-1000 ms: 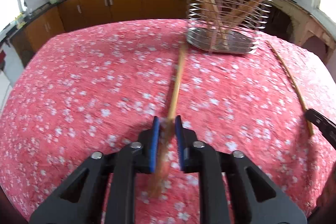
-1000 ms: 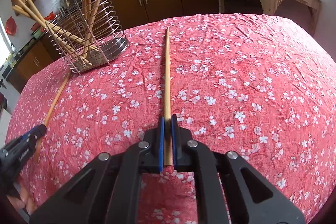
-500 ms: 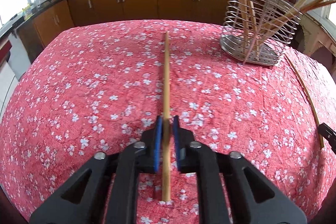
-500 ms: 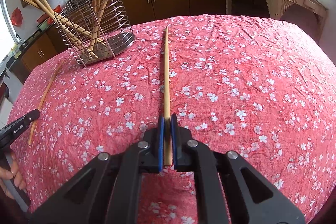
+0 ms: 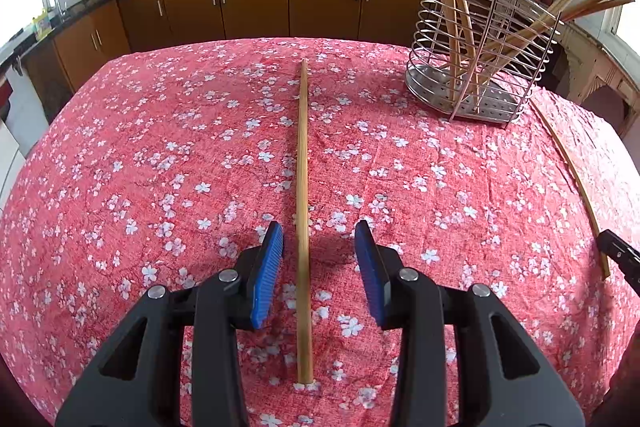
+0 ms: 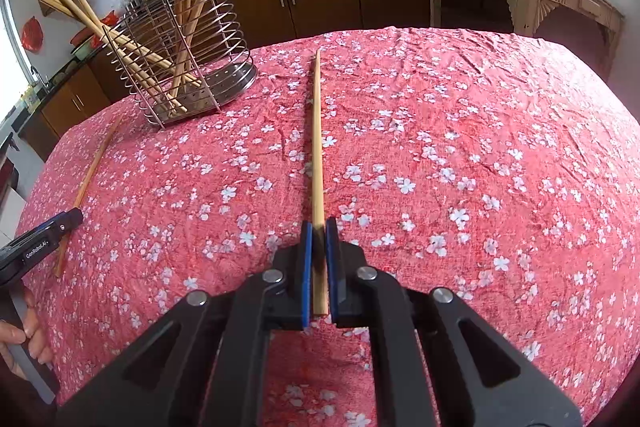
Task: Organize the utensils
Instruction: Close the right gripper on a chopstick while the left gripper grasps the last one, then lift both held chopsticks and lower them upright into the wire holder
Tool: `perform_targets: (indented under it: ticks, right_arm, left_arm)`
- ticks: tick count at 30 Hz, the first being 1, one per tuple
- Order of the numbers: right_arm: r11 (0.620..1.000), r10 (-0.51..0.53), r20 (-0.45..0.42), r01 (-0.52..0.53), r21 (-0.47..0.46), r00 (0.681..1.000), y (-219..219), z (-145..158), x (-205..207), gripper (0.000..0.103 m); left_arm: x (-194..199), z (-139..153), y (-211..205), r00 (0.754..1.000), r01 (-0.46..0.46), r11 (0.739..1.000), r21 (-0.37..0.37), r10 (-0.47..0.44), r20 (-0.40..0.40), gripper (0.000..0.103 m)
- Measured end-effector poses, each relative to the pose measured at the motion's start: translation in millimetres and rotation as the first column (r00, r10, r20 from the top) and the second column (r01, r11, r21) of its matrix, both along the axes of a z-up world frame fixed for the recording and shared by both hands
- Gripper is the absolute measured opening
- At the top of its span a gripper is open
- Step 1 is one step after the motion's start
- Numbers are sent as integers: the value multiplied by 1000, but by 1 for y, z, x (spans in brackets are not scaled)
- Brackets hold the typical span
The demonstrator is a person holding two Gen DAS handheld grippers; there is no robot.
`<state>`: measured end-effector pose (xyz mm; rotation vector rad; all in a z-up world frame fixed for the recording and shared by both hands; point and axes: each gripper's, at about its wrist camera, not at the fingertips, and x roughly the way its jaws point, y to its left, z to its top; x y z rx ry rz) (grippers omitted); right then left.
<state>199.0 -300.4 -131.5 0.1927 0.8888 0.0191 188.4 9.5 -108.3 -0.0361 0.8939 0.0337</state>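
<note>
A long wooden chopstick (image 5: 303, 187) lies flat on the red flowered cloth, running straight away between the blue pads of my left gripper (image 5: 319, 227). Its jaws are opening and neither pad touches the stick. My right gripper (image 6: 319, 227) is shut on the near end of a second chopstick (image 6: 317, 131), which points away across the cloth. A wire utensil holder (image 5: 430, 39) (image 6: 228, 39) stands at the far side with several chopsticks and long wooden utensils leaning in it.
The table's red cloth (image 5: 160, 147) falls off at rounded edges. The right gripper's chopstick (image 5: 572, 171) curves along the right side of the left wrist view. A person's hand (image 6: 20, 331) shows at the lower left. Brown cabinets and a counter stand behind.
The left gripper's jaws have spread apart and let go of the chopstick, which now rests on the cloth. The right gripper still grips its chopstick in the same place.
</note>
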Motion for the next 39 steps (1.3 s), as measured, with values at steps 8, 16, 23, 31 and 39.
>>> perform_targets:
  ticks: [8, 16, 23, 31, 39]
  right_arm:
    - [1000, -2, -1, 2, -14, 1000, 1, 0, 0, 8]
    - [1000, 0, -3, 0, -25, 1000, 4, 1, -1, 8]
    - [1000, 6, -3, -6, -20, 1000, 2, 1, -10, 8]
    - [999, -2, 74, 5, -38, 997, 2, 19, -30, 8]
    - [995, 15, 319, 17, -98, 948, -3, 103, -58, 8]
  left_arm:
    - [0, 0, 8, 1000, 0, 999, -54, 1, 9, 39]
    - [-8, -2, 0, 1000, 20, 1000, 17, -20, -5, 38]
    - [-18, -1, 6, 1000, -8, 1000, 7, 8, -3, 16]
    - [-29, 7, 18, 1000, 6, 999, -51, -6, 1, 7]
    - [-55, 77, 26, 977, 40, 998, -42, -30, 209, 7]
